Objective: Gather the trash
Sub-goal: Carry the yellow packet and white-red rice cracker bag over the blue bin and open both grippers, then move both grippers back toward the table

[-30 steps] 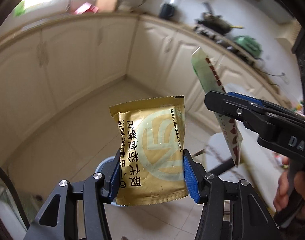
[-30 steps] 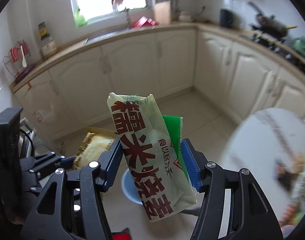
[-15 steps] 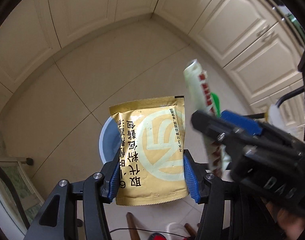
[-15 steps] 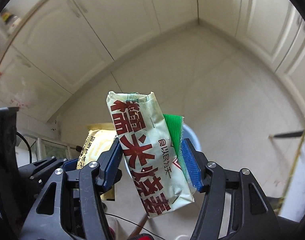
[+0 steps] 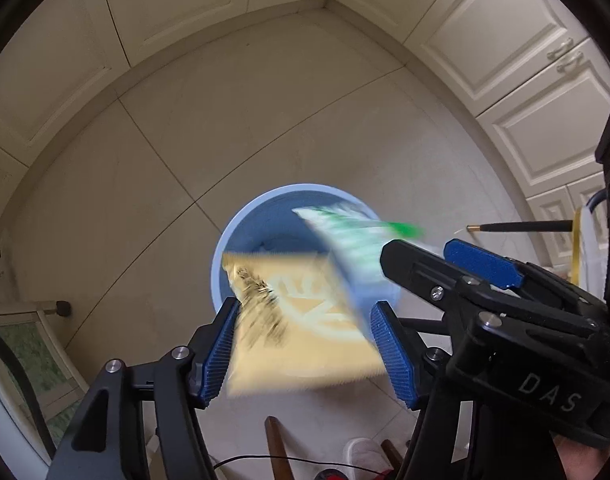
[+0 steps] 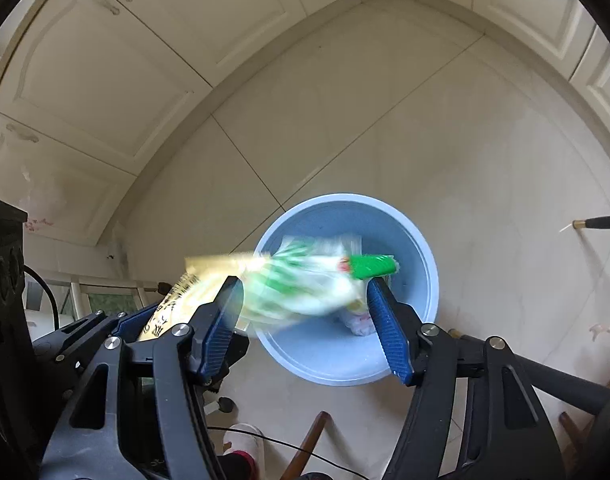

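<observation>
Both grippers have spread their jaws since half a second ago: the left gripper [image 5: 309, 344] has let go of the gold packet [image 5: 301, 320], the right gripper [image 6: 309, 320] of the white wrapper [image 6: 305, 288]. Both blur above the blue bin [image 6: 417, 248] on the tile floor [image 6: 485, 140].

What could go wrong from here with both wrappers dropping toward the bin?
1. The gold packet is blurred between the open left gripper fingers, above the blue bin near its rim; it may land on the floor.
2. The green-and-white wrapper reaches sideways across the open right gripper; it could catch there.
</observation>
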The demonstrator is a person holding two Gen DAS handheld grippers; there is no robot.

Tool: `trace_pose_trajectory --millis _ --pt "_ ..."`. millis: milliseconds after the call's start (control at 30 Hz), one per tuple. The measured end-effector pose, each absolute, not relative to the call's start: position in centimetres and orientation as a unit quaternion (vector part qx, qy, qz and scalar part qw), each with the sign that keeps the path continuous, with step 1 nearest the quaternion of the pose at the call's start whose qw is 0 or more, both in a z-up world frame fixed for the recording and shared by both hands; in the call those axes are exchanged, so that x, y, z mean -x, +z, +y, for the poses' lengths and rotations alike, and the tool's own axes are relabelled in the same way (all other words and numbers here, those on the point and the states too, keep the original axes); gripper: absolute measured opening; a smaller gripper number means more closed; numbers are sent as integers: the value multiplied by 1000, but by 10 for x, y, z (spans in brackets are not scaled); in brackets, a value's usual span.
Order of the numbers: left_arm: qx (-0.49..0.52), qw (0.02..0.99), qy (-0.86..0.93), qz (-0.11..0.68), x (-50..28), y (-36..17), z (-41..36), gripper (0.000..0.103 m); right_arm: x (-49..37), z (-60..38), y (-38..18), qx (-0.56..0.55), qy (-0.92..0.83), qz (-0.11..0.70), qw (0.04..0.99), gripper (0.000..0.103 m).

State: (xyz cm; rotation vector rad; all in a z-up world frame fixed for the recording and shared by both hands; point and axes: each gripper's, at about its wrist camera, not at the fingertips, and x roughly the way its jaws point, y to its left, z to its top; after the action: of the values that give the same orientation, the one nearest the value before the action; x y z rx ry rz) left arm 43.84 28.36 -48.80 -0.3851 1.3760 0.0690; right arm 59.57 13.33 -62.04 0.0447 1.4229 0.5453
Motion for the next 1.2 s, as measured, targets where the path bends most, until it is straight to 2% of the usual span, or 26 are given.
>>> trace_pose_trajectory --millis 100,267,367,467,567,633,700,767,900,967,1033,1200 --pt "187 759 24 623 -438 -478 281 63 -595 133 -614 -19 249 641 726 72" --pt "182 775 26 605 -420 -449 274 63 -584 134 -584 -23 250 624 740 77" --pt "172 794 51 581 -395 -413 273 63 -575 130 -554 -20 243 607 757 81" --pt "165 818 81 545 -375 -372 277 63 -561 123 -508 -17 241 570 785 82" --pt "153 844 106 503 -353 -326 273 63 -540 118 -453 -4 241 520 820 94" --pt "146 861 114 475 -341 -297 267 64 -525 112 -415 4 232 487 842 95" --pt "131 880 126 439 -324 -264 258 67 -506 101 -373 -2 236 450 862 95" --pt "116 901 134 396 -304 -230 242 75 -489 92 -342 3 229 420 878 95" --pt "85 936 136 313 -262 -174 194 85 -443 63 -270 9 219 349 911 103" --pt "77 949 126 280 -245 -155 169 94 -417 48 -239 15 208 317 925 103" --pt "68 960 116 247 -225 -140 149 98 -389 32 -209 19 193 284 939 103" --pt "42 978 105 177 -172 -120 95 102 -320 -12 -144 24 152 213 965 103"
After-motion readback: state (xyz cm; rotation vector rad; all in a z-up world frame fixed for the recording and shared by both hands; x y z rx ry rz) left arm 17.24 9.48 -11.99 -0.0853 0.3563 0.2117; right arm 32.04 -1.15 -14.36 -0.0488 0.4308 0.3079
